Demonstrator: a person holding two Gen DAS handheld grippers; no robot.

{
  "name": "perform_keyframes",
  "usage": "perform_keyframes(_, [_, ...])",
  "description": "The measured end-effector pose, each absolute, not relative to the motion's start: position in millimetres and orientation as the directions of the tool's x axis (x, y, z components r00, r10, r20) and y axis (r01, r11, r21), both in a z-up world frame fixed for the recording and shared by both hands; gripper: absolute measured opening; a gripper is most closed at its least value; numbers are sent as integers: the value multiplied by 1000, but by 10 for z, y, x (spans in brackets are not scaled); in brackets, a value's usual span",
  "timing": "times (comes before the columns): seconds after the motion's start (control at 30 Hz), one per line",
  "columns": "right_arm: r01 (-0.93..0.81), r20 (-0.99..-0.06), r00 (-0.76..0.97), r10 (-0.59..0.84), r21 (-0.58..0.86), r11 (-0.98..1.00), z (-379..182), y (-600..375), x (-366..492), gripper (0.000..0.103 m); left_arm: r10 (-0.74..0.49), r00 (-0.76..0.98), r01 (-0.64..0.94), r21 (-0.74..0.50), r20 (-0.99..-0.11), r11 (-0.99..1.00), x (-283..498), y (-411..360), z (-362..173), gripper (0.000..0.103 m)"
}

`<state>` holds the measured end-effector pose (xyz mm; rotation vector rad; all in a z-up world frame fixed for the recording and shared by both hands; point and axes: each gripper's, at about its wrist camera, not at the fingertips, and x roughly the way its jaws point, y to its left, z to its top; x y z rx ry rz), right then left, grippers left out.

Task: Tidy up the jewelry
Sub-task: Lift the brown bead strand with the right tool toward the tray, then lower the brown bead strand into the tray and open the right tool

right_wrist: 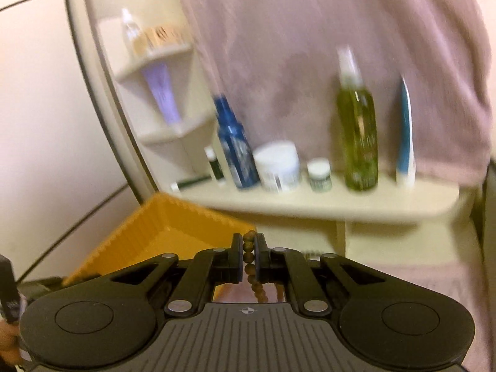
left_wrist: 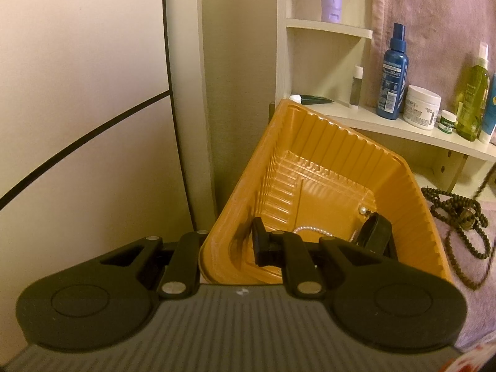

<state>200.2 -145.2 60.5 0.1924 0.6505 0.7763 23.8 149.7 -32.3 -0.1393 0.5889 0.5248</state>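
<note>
My left gripper (left_wrist: 248,243) is shut on the left wall of an orange ribbed tray (left_wrist: 341,155). One finger is inside the tray and the other is hidden behind the wall. In the tray lie a pearl strand (left_wrist: 310,229), a small pearl piece (left_wrist: 361,209) and a black item (left_wrist: 376,232). A brown bead necklace (left_wrist: 458,217) lies coiled on the pink cloth to the tray's right, and one blurred strand rises from it. In the blurred right wrist view, my right gripper (right_wrist: 249,254) is shut on a strand of those brown beads (right_wrist: 249,245), just right of the tray (right_wrist: 161,226).
A cream shelf (right_wrist: 310,207) behind the tray carries a blue spray bottle (left_wrist: 391,74), a white jar (left_wrist: 421,107), a small pot (right_wrist: 319,175) and a green bottle (right_wrist: 359,130). A pink towel (right_wrist: 310,46) hangs above it. Corner shelves (left_wrist: 328,26) stand at the left. A hand (right_wrist: 7,341) shows at the lower left.
</note>
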Motion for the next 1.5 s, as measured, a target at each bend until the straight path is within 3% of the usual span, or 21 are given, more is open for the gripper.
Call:
perform_keyframes(0.47, [-739,-267,484,834,387,552,1454,-1006,1986,7,426,711,-505,15,-560,863,225,1497,-324,13])
perform_keyframes(0.73, [-787,-216,377,901,438,434,1441,-509,1989,7,418,718,-503,0,-556,864,213,1506,-313,13])
perform_keyframes(1.27, [-719,-494,162,854,534,445,147,-137,1777,7,410,726,-496,-7,-552,868,190,1496,-295,13])
perform_keyframes(1.5, [-732,-567,149,810,487,476,-118,-24,1588,7,413,723,-499,-4,-553,867,174,1493,-295,13])
